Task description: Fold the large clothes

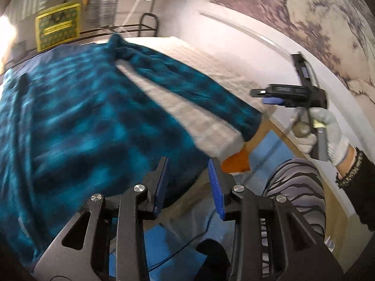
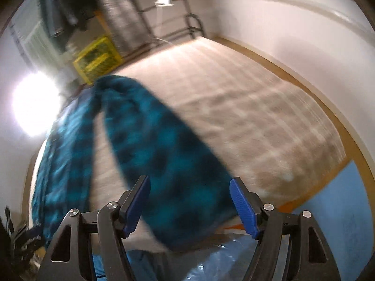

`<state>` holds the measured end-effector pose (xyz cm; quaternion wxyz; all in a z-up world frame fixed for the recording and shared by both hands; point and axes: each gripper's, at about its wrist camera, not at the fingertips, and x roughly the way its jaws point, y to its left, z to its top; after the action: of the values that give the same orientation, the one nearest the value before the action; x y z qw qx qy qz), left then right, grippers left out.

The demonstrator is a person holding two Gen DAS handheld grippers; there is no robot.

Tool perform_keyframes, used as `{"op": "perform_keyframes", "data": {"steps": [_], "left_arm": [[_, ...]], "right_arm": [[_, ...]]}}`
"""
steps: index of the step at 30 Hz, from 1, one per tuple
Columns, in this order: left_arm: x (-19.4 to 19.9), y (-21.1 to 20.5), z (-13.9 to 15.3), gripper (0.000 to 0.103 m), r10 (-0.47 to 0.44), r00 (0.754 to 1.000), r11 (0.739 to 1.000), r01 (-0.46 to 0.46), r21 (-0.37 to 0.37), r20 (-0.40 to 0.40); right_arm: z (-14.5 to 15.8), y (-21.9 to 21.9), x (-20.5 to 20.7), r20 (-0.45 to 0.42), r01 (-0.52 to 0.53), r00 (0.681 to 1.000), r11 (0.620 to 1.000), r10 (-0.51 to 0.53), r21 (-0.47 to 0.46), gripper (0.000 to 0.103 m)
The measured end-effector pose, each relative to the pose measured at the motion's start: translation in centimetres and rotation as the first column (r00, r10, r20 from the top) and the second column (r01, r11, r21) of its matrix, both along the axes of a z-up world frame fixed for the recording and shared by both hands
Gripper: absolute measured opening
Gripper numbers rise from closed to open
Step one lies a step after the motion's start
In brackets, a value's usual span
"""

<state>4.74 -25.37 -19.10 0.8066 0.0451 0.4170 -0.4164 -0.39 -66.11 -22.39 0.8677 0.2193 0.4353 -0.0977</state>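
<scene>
A beige mattress (image 2: pixel 246 107) is seen, and the teal checked garment (image 1: pixel 70 117) is spread over its left part. The right claw (image 2: pixel 189 201) is held wide open and empty above one sleeve (image 2: pixel 164 154). The left claw (image 1: pixel 188 187) is partly open, nothing gripped.

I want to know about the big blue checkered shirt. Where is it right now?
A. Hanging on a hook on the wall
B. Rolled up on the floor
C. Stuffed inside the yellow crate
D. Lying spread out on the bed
D. The blue checkered shirt lies spread on the pale mattress, one long sleeve stretched toward the near edge; neither gripper holds it.
</scene>
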Motion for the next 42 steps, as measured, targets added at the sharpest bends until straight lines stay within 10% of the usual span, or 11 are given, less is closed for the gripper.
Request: {"op": "perform_keyframes", "data": {"steps": [12,17,30,37,42], "left_arm": [[0.9,0.2,-0.1,0.034,0.016,1.0,0.999,-0.016,0.028,-0.001],[2.0,2.1,-0.1,0.034,0.065,0.998,0.997,-0.065,0.032,0.004],[4.1,7.1,0.5,0.034,0.182,0.983,0.982,-0.183,-0.042,-0.032],[4.8,10.2,1.2,0.034,0.251,0.967,0.962,-0.255,-0.101,-0.049],[5.4,13.4,1.0,0.034,0.319,0.945,0.936,-0.327,-0.131,-0.075]], "right_arm": [[-4.3,-3.2,2.1,-0.098,0.026,0.995,1.0,-0.026,0.001,0.073],[-4.0,-2.4,2.6,-0.12,-0.027,0.993,1.0,0.025,-0.016,0.005],[5.5,2.7,1.8,0.151,-0.099,0.985,0.99,0.084,0.097,0.0],[10.5,12.7,2.9,0.269,-0.321,0.916,0.946,0.298,0.044,0.0],[9.6,22.7,3.8,0.248,-0.561,0.804,0.828,0.541,0.012,0.0]]}}
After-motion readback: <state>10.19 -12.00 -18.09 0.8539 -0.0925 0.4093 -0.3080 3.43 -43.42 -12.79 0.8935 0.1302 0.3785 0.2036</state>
